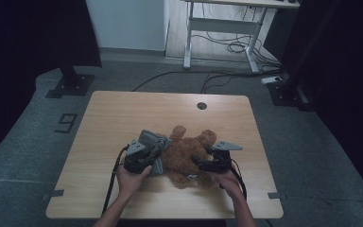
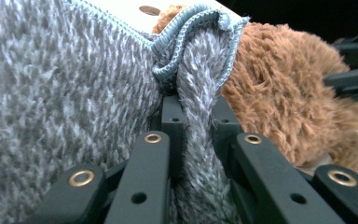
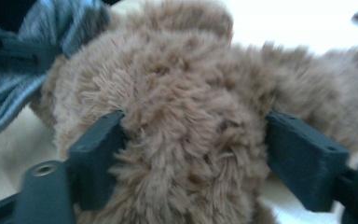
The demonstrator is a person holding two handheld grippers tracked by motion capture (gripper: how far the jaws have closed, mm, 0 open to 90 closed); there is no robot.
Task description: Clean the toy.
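Clearly the brown teddy bear (image 1: 186, 153) is soft and light: long plush pile over yielding stuffing, nothing that would break, though the fur could slide under hard pads. It lies near the middle of the wooden table (image 1: 123, 113), a little toward the person's side, between the two hands. The grey towel (image 1: 152, 142) touching its left flank is floppy terry cloth with a stitched blue hem; it will drape and drag rather than keep a shape.

The left gripper (image 2: 198, 126) is clamped on a bunched fold of that towel, the cloth squeezed tight between its black jaws. The right gripper (image 3: 193, 140) has its jaws spread around a rounded part of the bear, fur bulging between them; whether the pads actually press cannot be told, so it reads as straddling rather than gripping.

A limb or narrow part would probably give the firmest hold on the bear. Nothing else crowds the tabletop except a cable hole (image 1: 202, 105) well beyond the bear.
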